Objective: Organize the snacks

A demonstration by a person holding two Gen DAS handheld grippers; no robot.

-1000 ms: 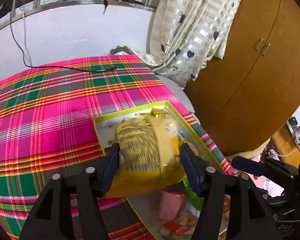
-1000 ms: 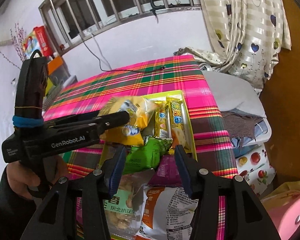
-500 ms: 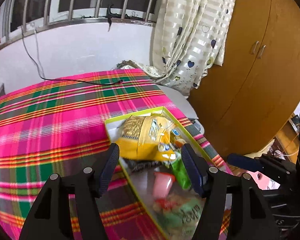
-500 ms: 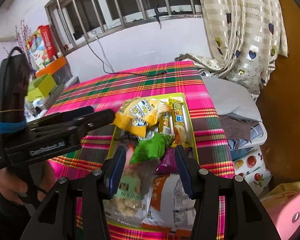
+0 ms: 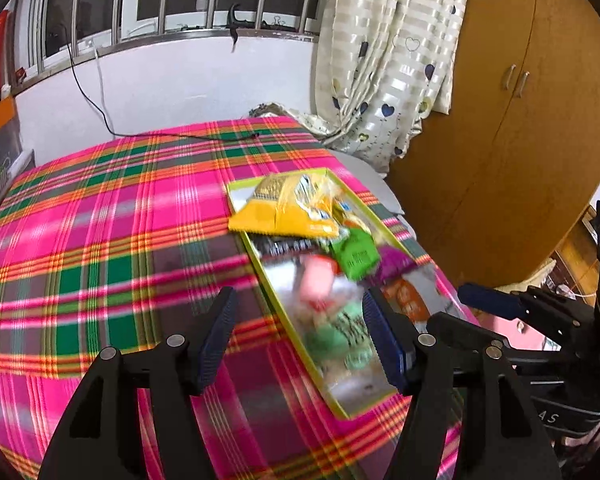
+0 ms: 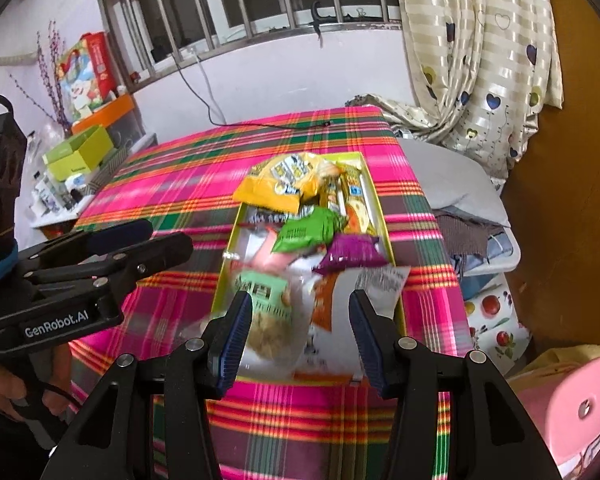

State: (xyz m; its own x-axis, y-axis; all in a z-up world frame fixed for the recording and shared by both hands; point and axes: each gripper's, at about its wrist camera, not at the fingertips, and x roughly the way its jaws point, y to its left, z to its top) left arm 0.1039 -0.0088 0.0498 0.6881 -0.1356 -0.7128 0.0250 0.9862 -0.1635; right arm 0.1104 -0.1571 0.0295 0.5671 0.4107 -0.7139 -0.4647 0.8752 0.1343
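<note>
Snack tray long axis runs away from both jaws; yellow bag lies crosswise at its far end. Left gripper and right gripper released, empty.

"GenRobot.AI" is printed on the left hand-held gripper.

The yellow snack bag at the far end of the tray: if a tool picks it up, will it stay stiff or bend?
The yellow snack bag looks puffed and crinkled, so it probably bends and feels light. Its glossy film may slip. It overhangs the tray rim, so a push could tip it out.
</note>
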